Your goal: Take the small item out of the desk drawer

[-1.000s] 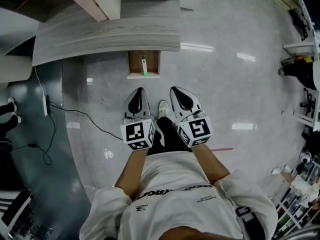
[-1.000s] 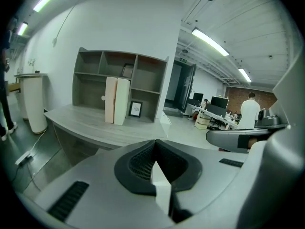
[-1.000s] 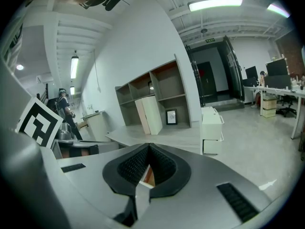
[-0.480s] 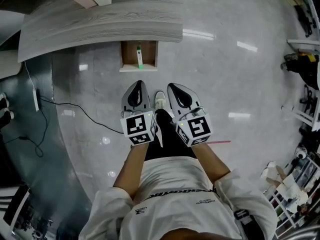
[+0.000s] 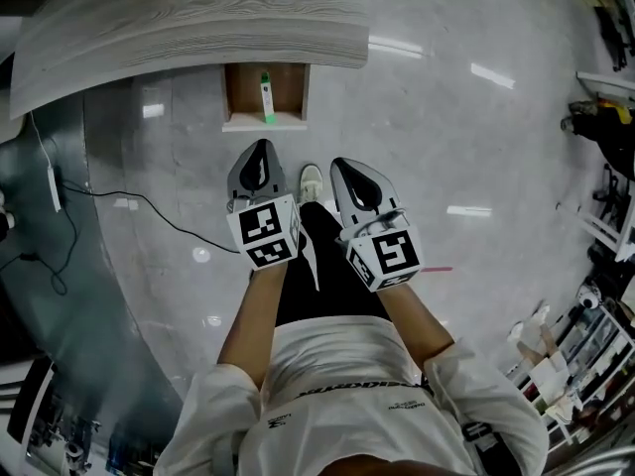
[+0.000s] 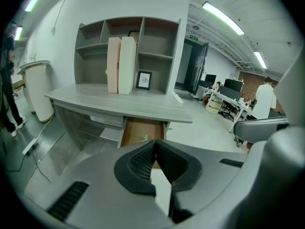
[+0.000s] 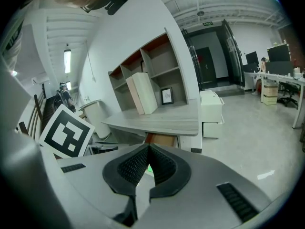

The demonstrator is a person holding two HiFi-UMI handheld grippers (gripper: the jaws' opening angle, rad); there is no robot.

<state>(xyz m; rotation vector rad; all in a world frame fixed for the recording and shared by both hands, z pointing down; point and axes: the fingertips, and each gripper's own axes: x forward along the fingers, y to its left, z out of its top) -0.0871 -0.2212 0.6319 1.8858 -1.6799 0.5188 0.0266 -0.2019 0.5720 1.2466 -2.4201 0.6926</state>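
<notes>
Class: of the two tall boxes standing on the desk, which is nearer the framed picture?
The white box: it stands on the side towards the framed picture, while the pink box stands beyond it.

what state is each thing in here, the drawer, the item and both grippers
drawer, pulled open
small item, lying inside the drawer, untouched
left gripper, shut, empty, short of the drawer
right gripper, shut, empty, short of the drawer

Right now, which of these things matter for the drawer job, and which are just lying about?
Job: open brown wooden drawer; small white-and-green item inside it; left hand-held gripper; right hand-held gripper.
Lying about: black floor cable; pink and cream upright boxes; small framed picture.
</notes>
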